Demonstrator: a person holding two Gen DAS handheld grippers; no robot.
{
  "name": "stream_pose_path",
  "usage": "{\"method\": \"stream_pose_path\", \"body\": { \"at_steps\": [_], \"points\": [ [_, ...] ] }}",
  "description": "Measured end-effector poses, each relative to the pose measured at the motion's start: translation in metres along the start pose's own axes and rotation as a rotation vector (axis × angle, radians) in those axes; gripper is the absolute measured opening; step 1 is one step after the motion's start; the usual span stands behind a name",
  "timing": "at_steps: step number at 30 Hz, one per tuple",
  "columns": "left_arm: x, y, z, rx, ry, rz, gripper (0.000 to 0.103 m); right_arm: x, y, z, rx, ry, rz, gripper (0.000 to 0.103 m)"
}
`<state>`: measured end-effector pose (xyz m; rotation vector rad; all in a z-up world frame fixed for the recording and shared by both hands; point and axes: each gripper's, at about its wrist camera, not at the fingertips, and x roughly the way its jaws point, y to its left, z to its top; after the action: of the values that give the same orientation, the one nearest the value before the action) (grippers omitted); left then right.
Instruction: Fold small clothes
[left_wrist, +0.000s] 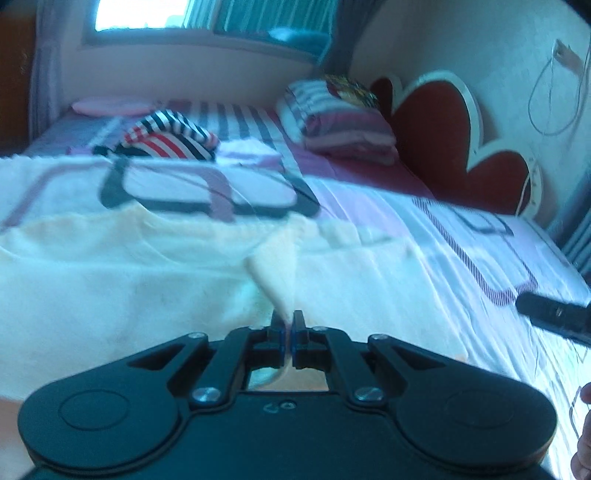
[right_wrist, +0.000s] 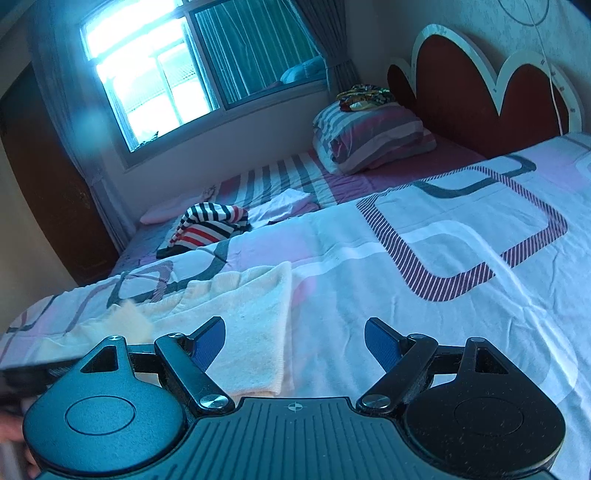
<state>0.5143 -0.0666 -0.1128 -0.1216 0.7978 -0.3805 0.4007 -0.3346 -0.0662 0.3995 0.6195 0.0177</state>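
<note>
A cream towel-like cloth (left_wrist: 147, 266) lies flat on the patterned bedspread (left_wrist: 461, 251). My left gripper (left_wrist: 287, 321) is shut on a corner of the cloth and lifts it into a small peak. In the right wrist view the same cloth (right_wrist: 240, 314) lies ahead and to the left. My right gripper (right_wrist: 293, 332) is open and empty, a little above the cloth's right edge. The right gripper's tip shows at the far right of the left wrist view (left_wrist: 554, 314).
A striped red, white and black garment (right_wrist: 210, 225) and a white folded cloth (right_wrist: 284, 203) lie further up the bed. A striped pillow (right_wrist: 369, 140) sits by the red heart-shaped headboard (right_wrist: 480, 92). A window (right_wrist: 166, 74) is behind.
</note>
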Motion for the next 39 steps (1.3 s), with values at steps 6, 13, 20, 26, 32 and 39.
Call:
{"method": "stream_pose_path", "body": {
  "at_steps": [6,13,20,26,32,39],
  "points": [
    [-0.013,-0.003,-0.011,0.034,-0.046,0.023,0.083,0.006,0.025,0.006,-0.002,0.018,0.063,0.083],
    [-0.109,0.074,-0.045,-0.018,-0.232,0.314,0.083,0.045,0.066,-0.009,0.027,0.115,0.196,0.082],
    [-0.146,0.153,-0.068,-0.126,-0.186,0.395,0.081,0.087,0.101,-0.038,-0.001,0.249,0.145,0.052],
    [-0.122,0.156,-0.067,-0.105,-0.118,0.316,0.075,0.093,0.126,-0.033,-0.097,0.246,0.167,0.004],
    [-0.117,0.165,-0.068,-0.128,-0.113,0.364,0.052,0.057,0.142,-0.006,-0.193,0.085,0.173,0.004],
    [-0.119,0.164,-0.063,-0.102,-0.118,0.315,0.043,0.048,0.110,0.004,-0.192,0.040,0.037,0.004]
  ]
}}
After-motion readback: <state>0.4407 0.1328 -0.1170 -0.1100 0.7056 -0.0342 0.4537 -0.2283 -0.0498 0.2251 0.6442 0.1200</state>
